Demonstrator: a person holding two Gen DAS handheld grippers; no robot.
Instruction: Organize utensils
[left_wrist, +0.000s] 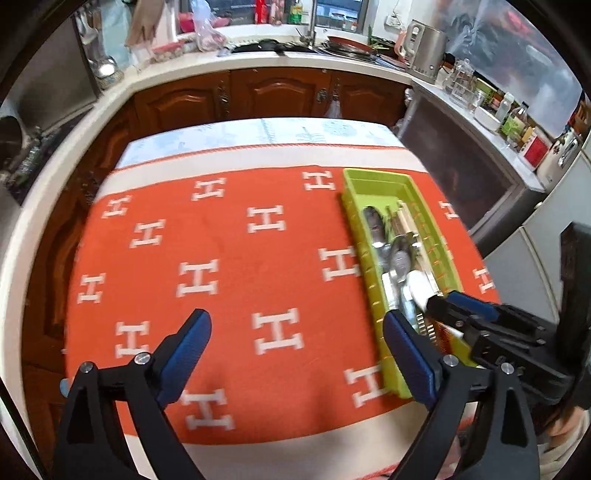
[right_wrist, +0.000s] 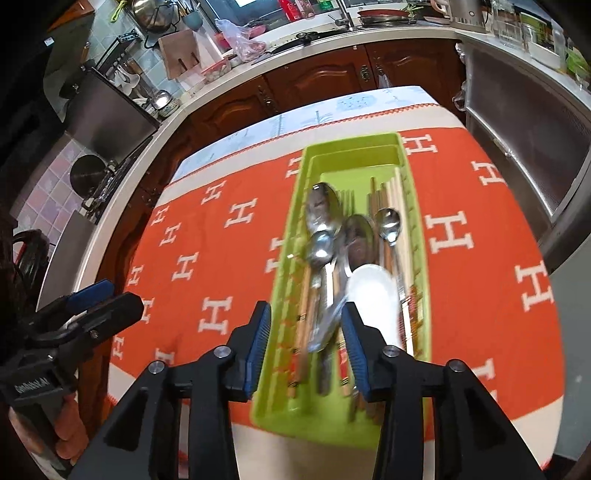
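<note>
A lime green utensil tray (right_wrist: 332, 147) lies lengthwise on the orange cloth. It holds several metal spoons (right_wrist: 325, 210), a white ceramic spoon (right_wrist: 373, 291) and wooden chopsticks (right_wrist: 384, 192). My right gripper (right_wrist: 306, 310) hovers over the tray's near end with its jaws apart. A blurred metal spoon handle lies below the gap, and the pads do not press on it. In the left wrist view the same tray (left_wrist: 373, 184) sits to the right with the right gripper (left_wrist: 445, 300) above it. My left gripper (left_wrist: 295, 319) is wide open over bare cloth left of the tray, holding nothing.
The orange cloth with white H marks (left_wrist: 229, 236) covers a small table. Dark wooden cabinets (left_wrist: 280, 92) and a crowded white counter curve around its far side. A steel kettle (left_wrist: 426, 48) stands at the back right, and a grey appliance front (right_wrist: 524, 140) is close on the right.
</note>
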